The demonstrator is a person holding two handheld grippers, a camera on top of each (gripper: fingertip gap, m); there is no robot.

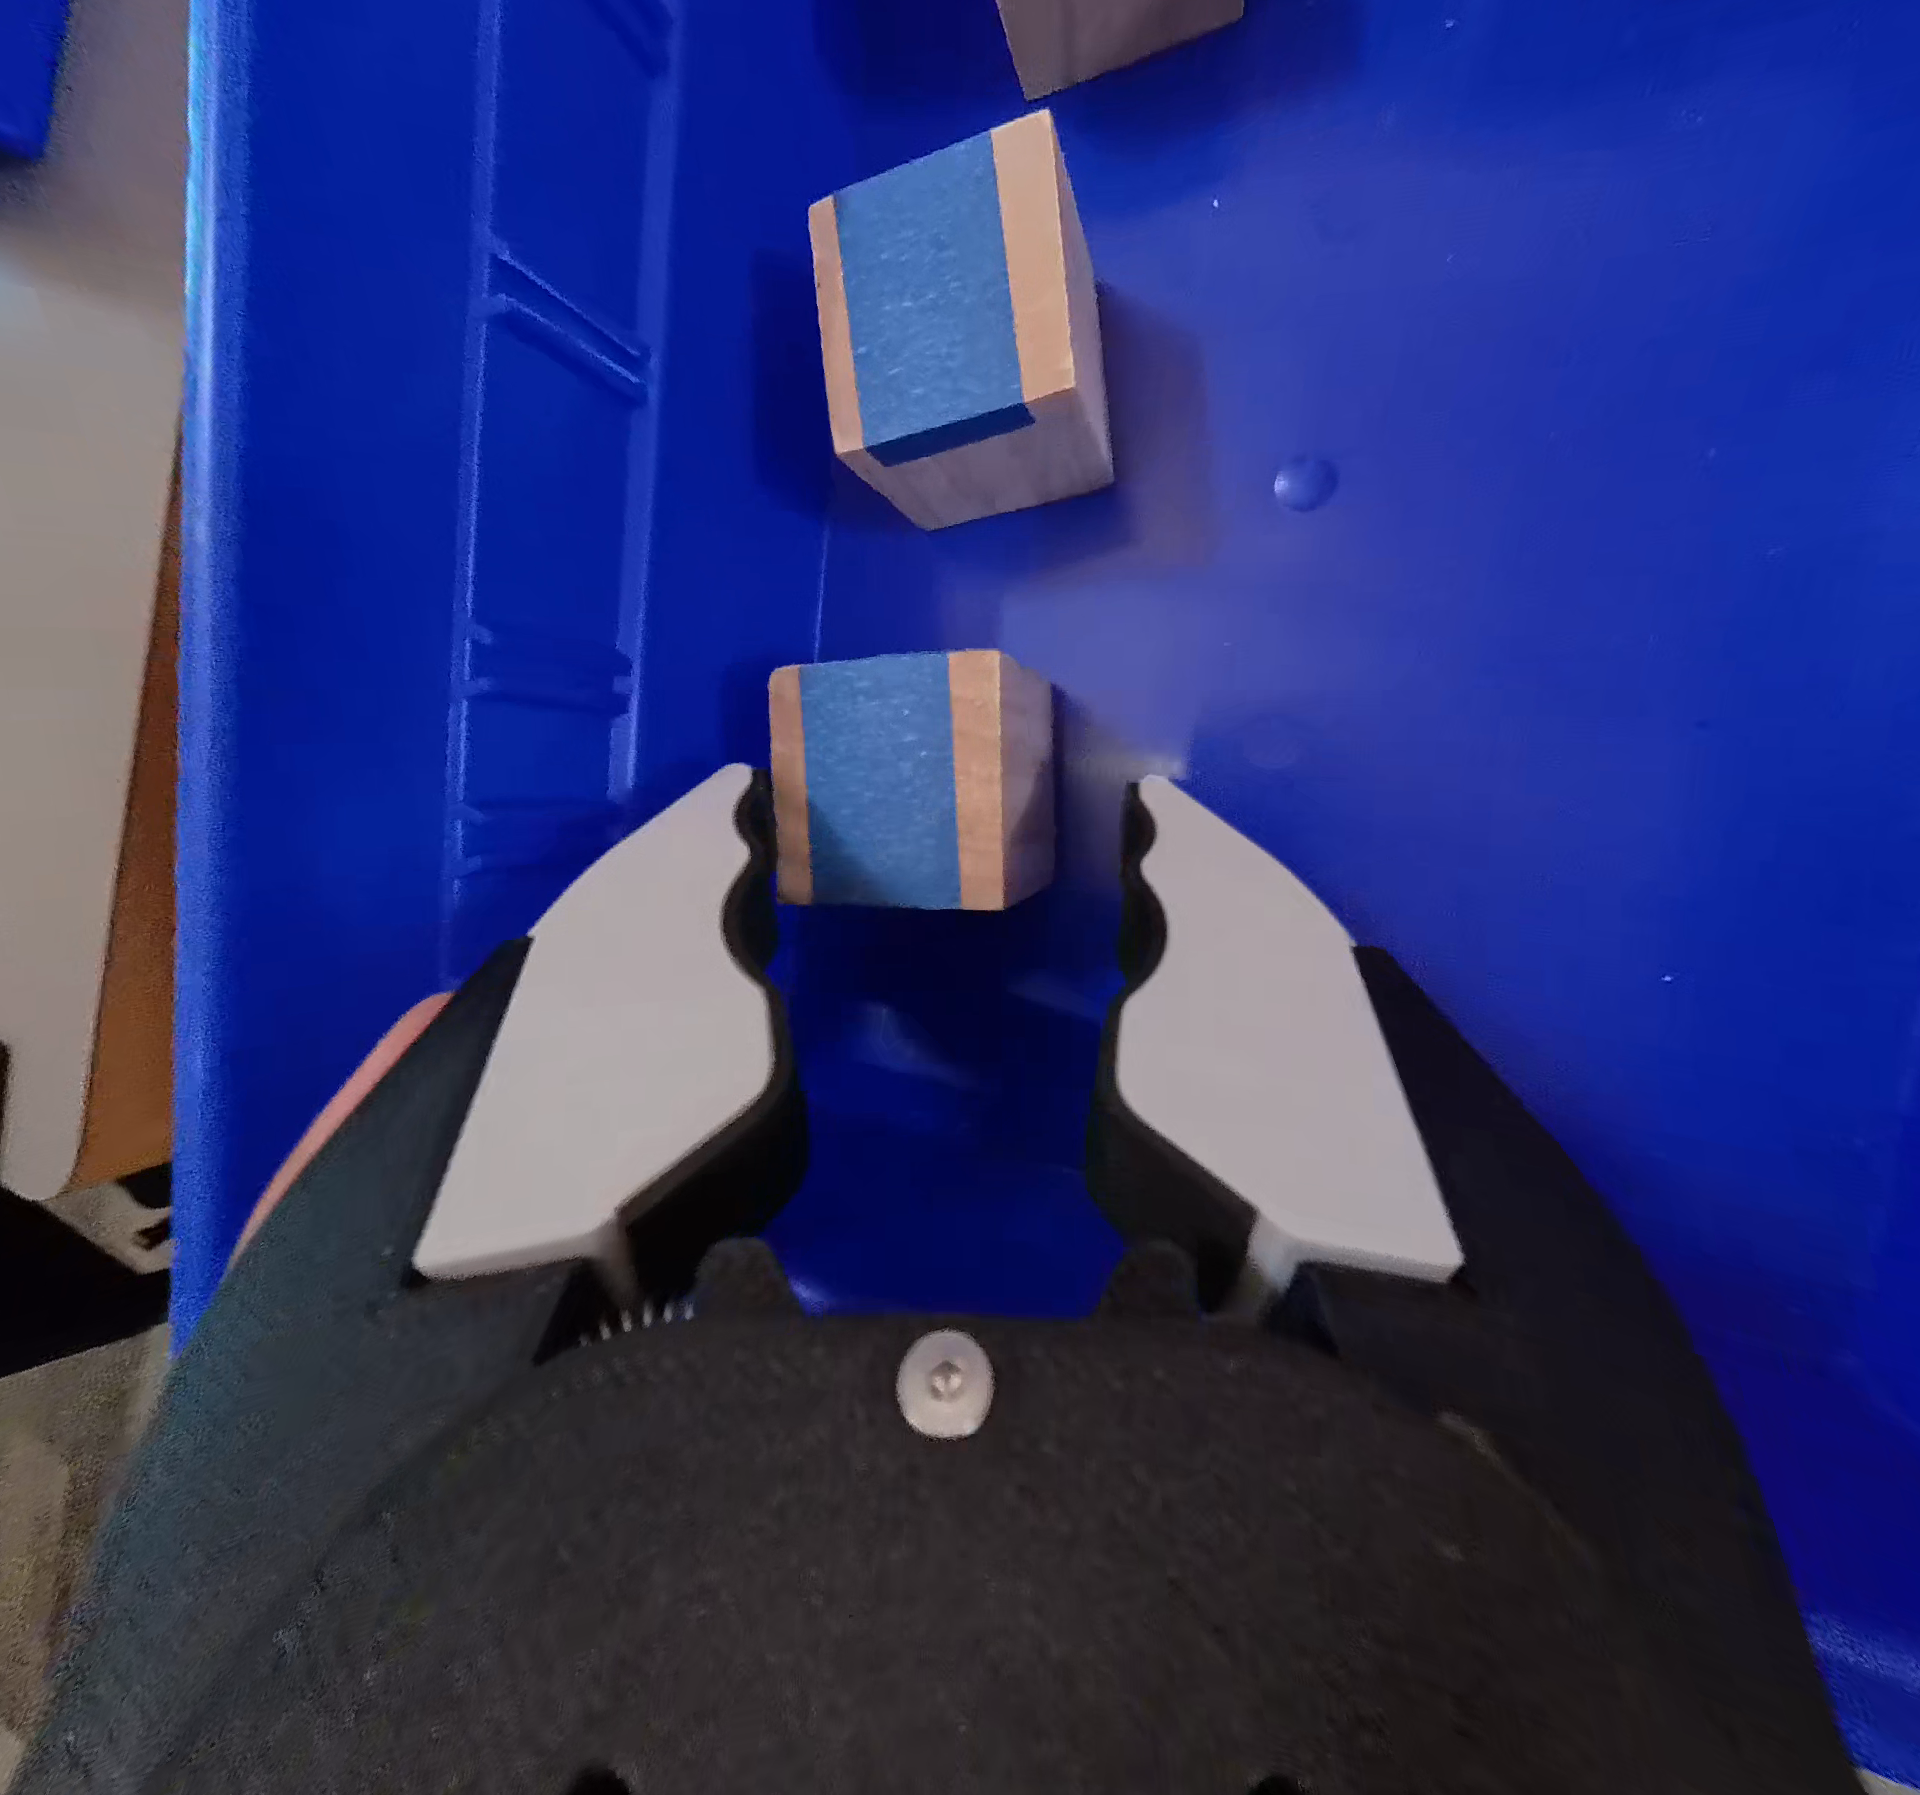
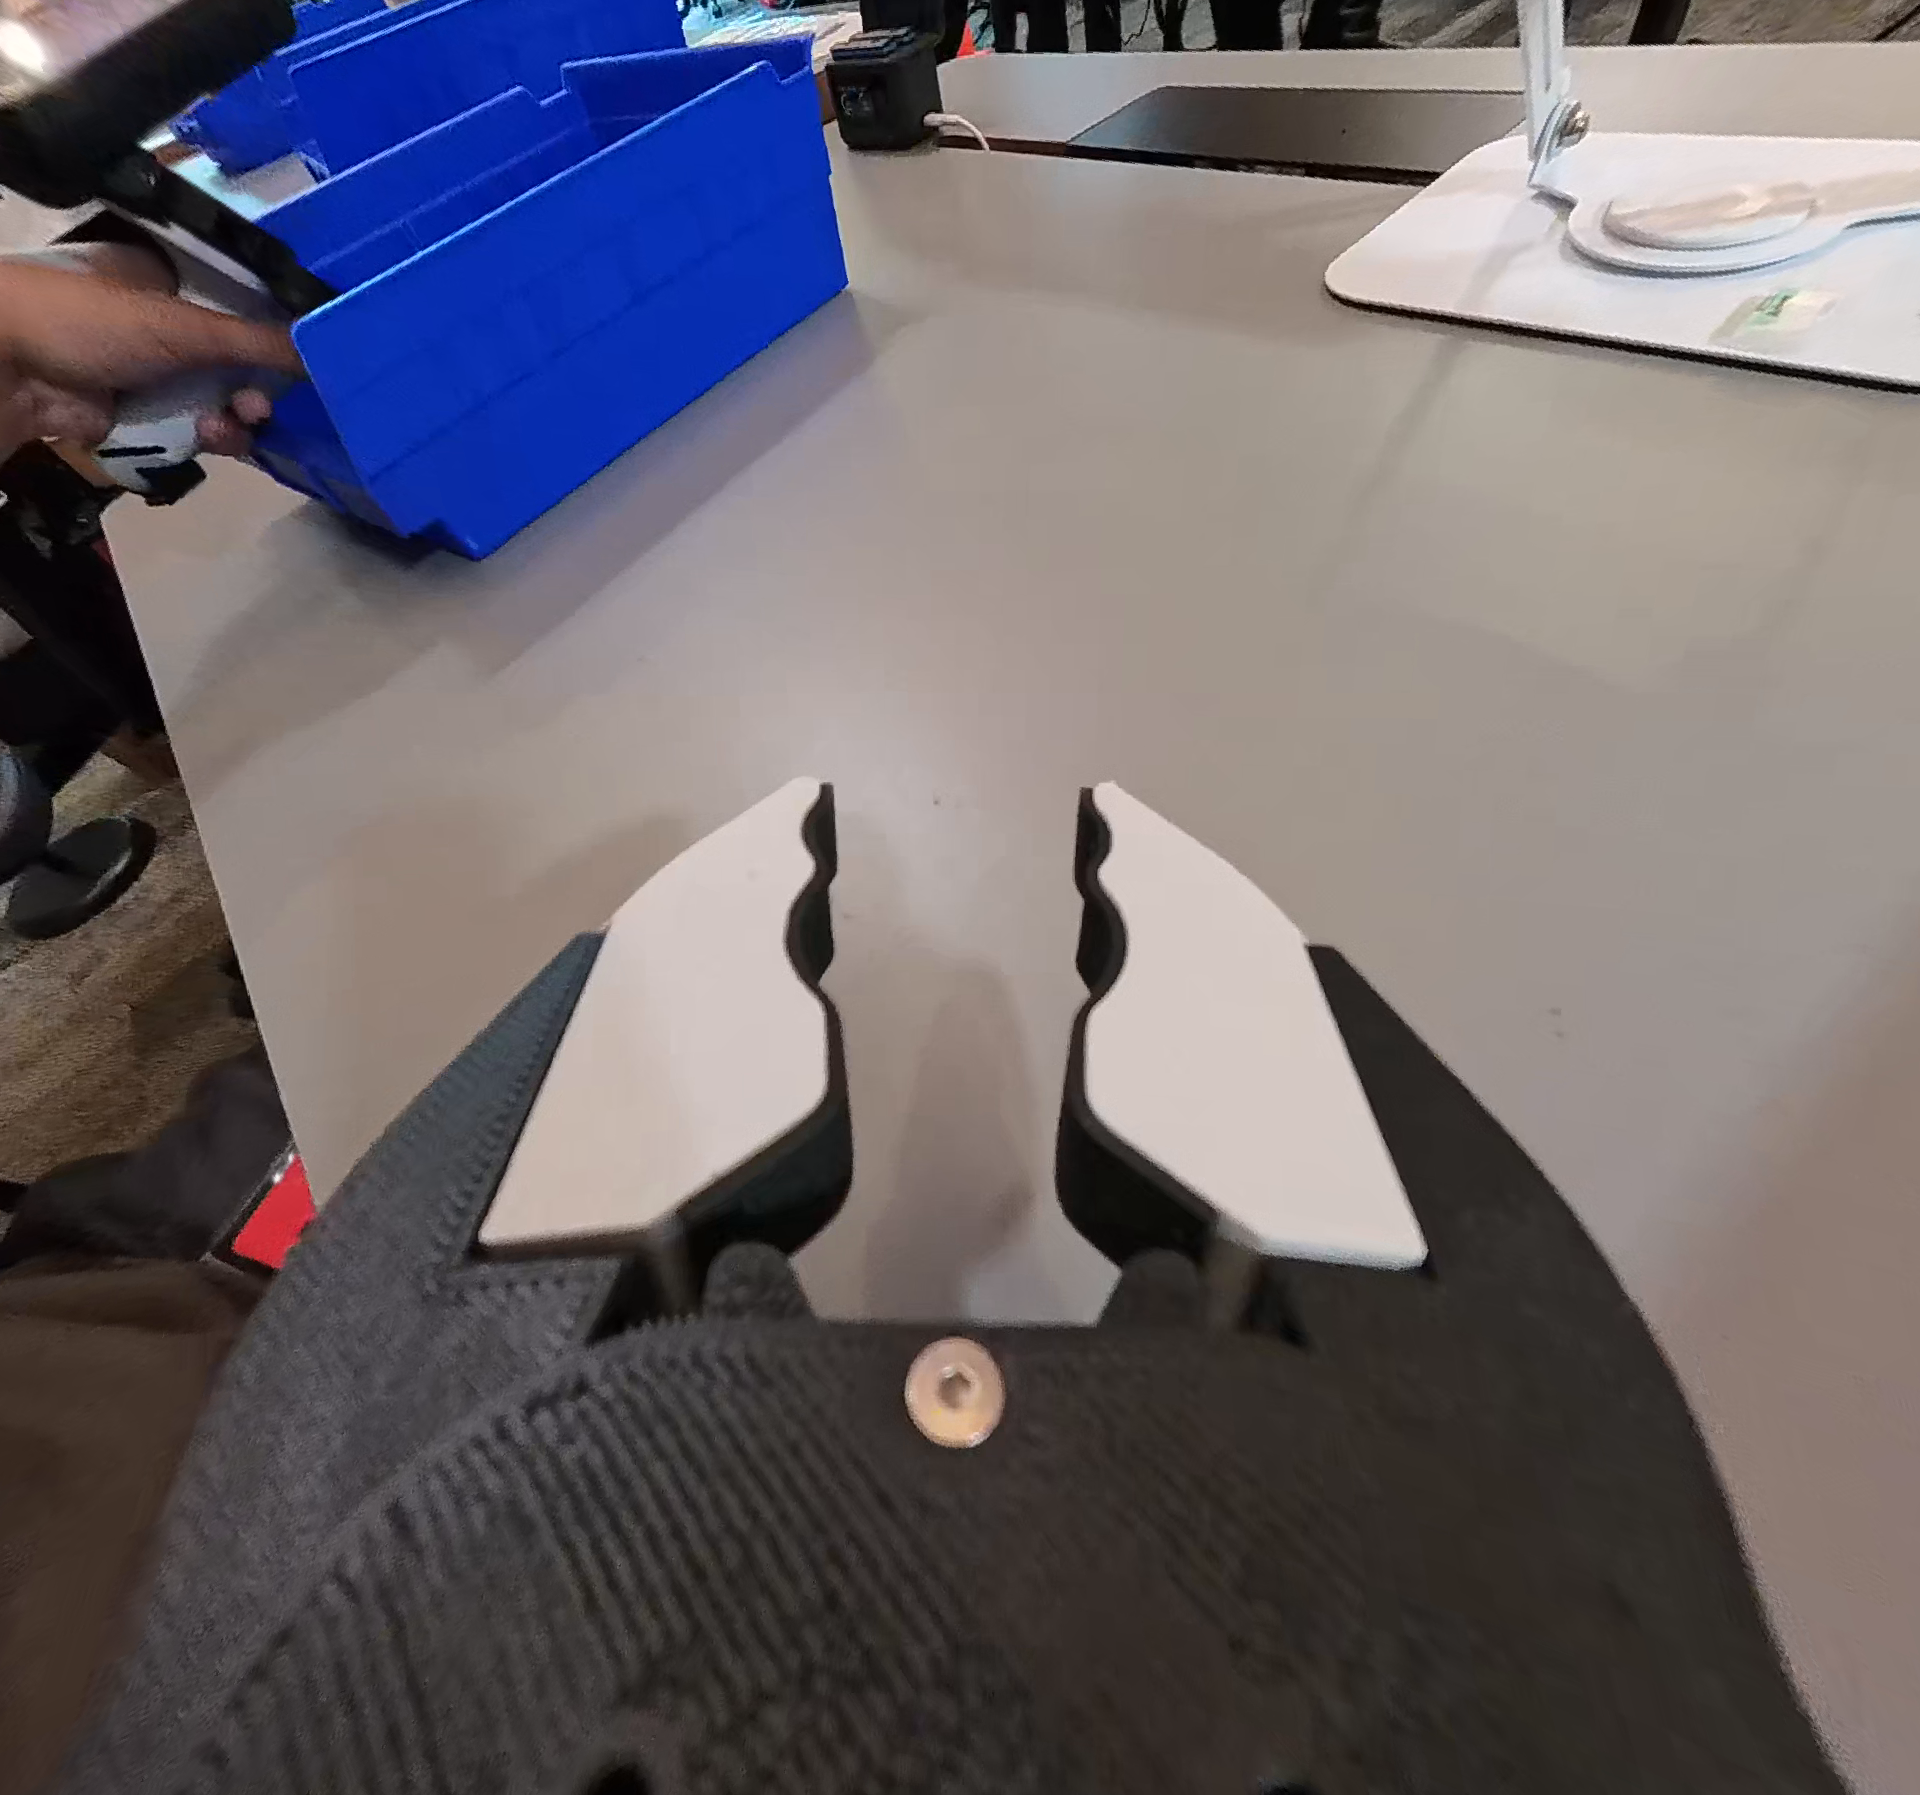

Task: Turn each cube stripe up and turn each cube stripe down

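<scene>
Jaws of left gripper (image 1: 940, 789) spread around striped cube (image 1: 904, 779); right gripper (image 2: 956, 795) spread, empty.

Black textured left gripper (image 1: 940, 789), white fingers (image 1: 623, 1039), silver screw (image 1: 943, 1384)

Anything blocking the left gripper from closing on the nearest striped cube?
Nothing visible. The left gripper is open with the near cube between its fingertips; the bin wall runs close beside the left finger. The next cube sits clear beyond.
</scene>
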